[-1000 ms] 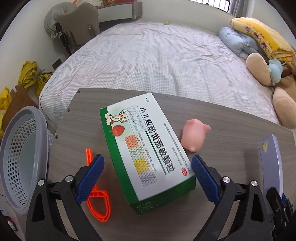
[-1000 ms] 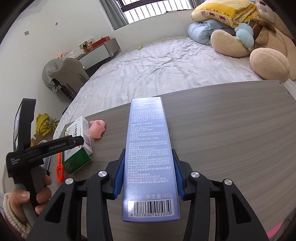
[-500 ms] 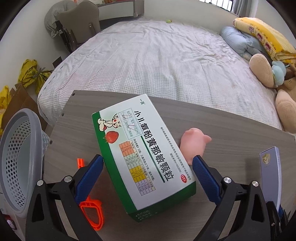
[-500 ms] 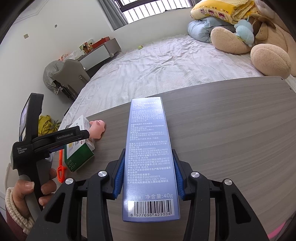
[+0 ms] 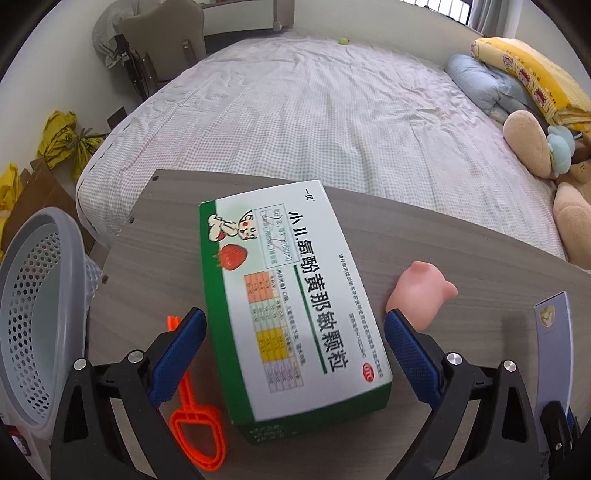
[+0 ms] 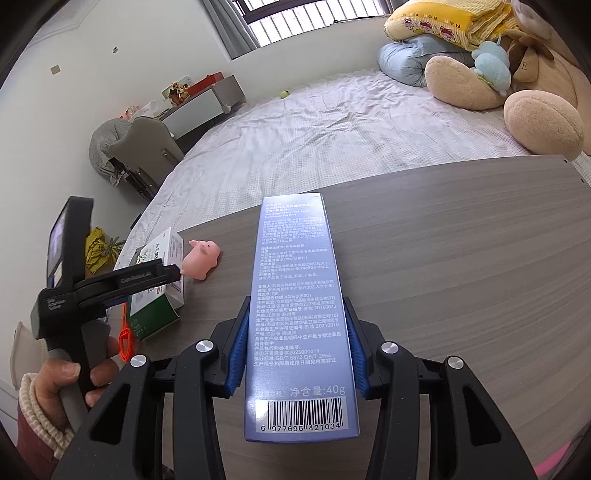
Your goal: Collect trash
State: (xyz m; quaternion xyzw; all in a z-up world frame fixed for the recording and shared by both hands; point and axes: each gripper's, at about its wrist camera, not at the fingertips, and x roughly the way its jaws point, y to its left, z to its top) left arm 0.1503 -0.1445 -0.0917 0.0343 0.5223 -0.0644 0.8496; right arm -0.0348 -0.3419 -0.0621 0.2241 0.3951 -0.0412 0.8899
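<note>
Left tongs [image 5: 293, 341] gape apart astride the green medicine box [image 5: 291, 295], sized for its width; right tongs [image 6: 295, 363] clamp the blue toothpaste carton [image 6: 295, 314], seemingly bound for the grey basket [image 5: 33, 314] at far left.

Bright daylight, seemingly from the window [image 6: 295, 22]; fisheye-warped edges, slight blur.

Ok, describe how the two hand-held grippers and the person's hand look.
Both the left hand-held gripper and the right hand-held gripper have black plastic fingers with silver bolts and blue textured pads. The person's hand is bare, with a cream ribbed cuff over a dark red sleeve.
</note>
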